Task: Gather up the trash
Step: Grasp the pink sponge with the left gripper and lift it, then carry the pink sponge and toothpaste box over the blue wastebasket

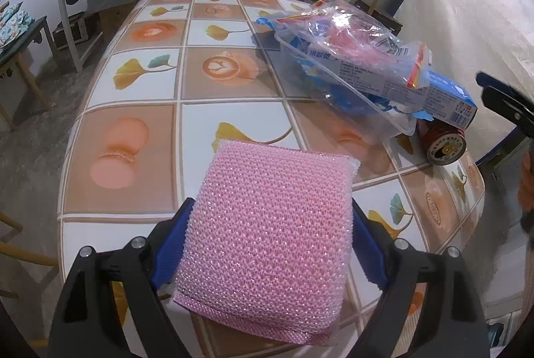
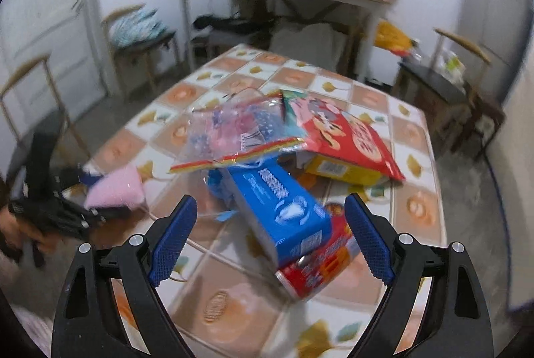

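Left claw (image 1: 270, 244) clamped across soft pink sponge (image 1: 267, 231), right claw (image 2: 271, 238) gaping and empty over red can (image 2: 317, 268) under blue carton (image 2: 280, 211) on bench (image 2: 233, 308); can looks light, slick, dentable, so grip mid-body.

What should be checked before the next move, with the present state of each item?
1. Left gripper shut on the sponge: ok, both pads press its sides.
2. Right gripper free: ok, jaws wide, pads touch nothing.
3. Can within the right jaws' line: ok, it lies on its side just ahead, partly under the blue box.
4. Can clear to lift: not ok, the box rests over it.
5. Clear tub has room: cannot tell, bags and boxes pile over it.
6. Grippers apart: ok, the left one shows at the far left of the right wrist view.
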